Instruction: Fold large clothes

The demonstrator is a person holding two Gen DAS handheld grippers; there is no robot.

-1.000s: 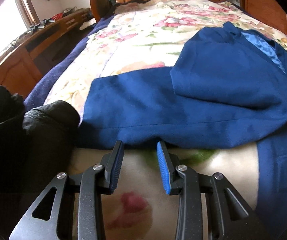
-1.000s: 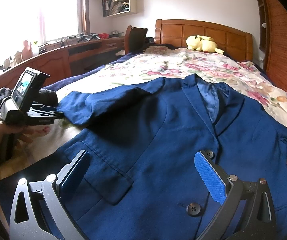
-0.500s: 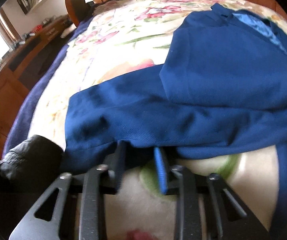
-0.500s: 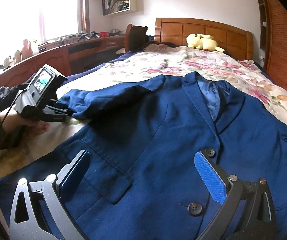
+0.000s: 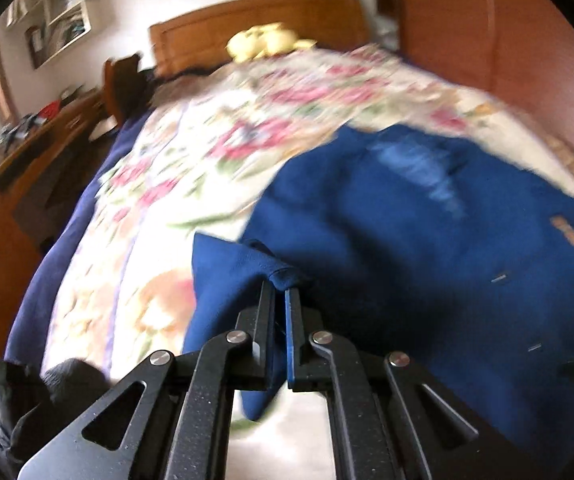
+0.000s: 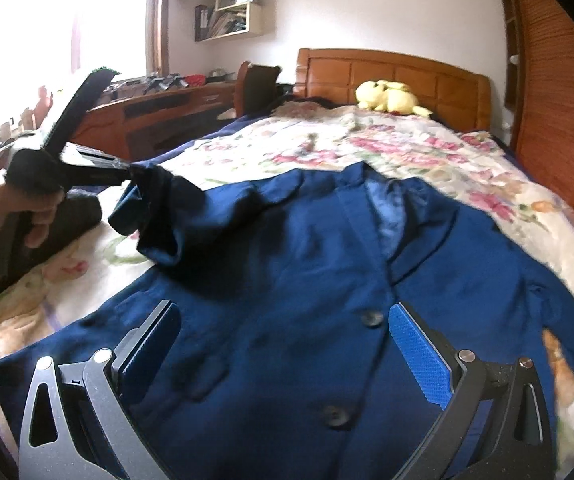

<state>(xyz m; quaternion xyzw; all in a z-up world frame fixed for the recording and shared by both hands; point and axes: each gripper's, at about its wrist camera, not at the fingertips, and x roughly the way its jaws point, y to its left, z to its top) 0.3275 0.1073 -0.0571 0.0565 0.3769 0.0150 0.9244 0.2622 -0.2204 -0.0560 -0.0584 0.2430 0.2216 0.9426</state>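
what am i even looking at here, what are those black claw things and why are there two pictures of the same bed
Each black claw is a hand-held gripper that a person carries, one per hand, with a wide-angle camera looking along its two fingers. So there are two pictures: one from the left tool, one from the right.

On the bed's floral bedspread lies a blue jacket, front up. A yellow plush toy sits by the headboard.

The left hand-held gripper has just closed and pinches the end of the jacket's sleeve, lifted off the bedspread; the right view shows it from the side. The right hand-held gripper is open above the jacket's buttoned front, holding nothing.
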